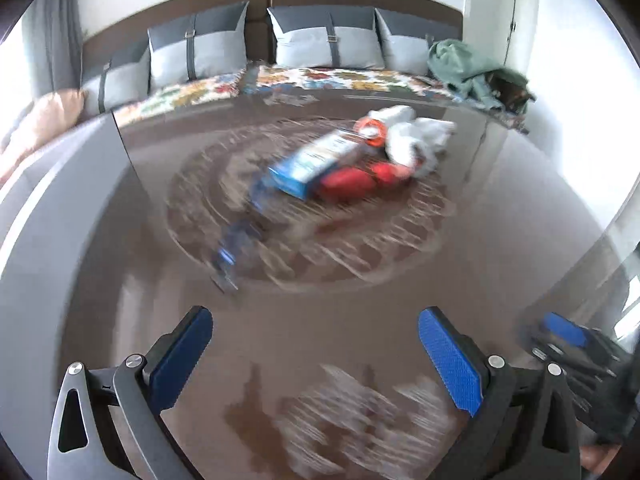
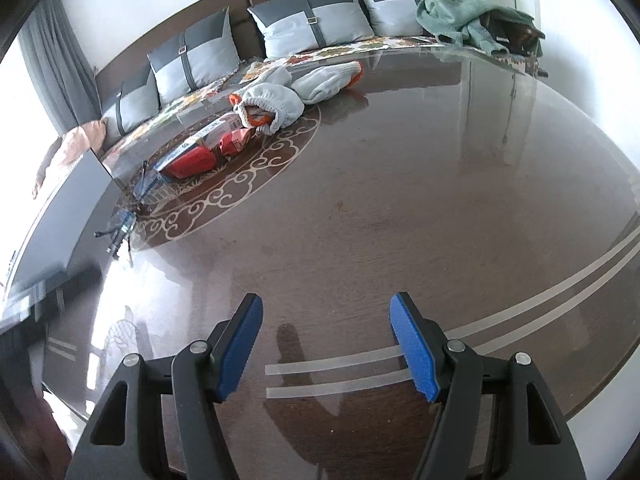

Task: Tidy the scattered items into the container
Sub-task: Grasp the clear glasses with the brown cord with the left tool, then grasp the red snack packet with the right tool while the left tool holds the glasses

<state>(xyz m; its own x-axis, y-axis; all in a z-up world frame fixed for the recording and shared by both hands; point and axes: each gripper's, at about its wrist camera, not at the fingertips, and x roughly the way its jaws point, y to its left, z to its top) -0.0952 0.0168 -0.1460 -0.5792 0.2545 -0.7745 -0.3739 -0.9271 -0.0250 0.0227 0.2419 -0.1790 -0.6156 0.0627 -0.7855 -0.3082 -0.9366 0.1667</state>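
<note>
Both tongs released, empty, low over desk (image 2: 360, 208).

Items cluster well ahead: from left tongs (image 1: 316, 356) straight ahead, slightly right; from right tongs (image 2: 326, 344) ahead and far left. Left hand judged better aligned.

Box (image 1: 310, 160) long axis runs near-left to far-right, beside red pouch (image 1: 348, 184).

Left view motion-blurred; right view sharp, shows gloves (image 2: 276, 108), glasses (image 2: 124, 224) at desk's left rim. Container not visible.
</note>
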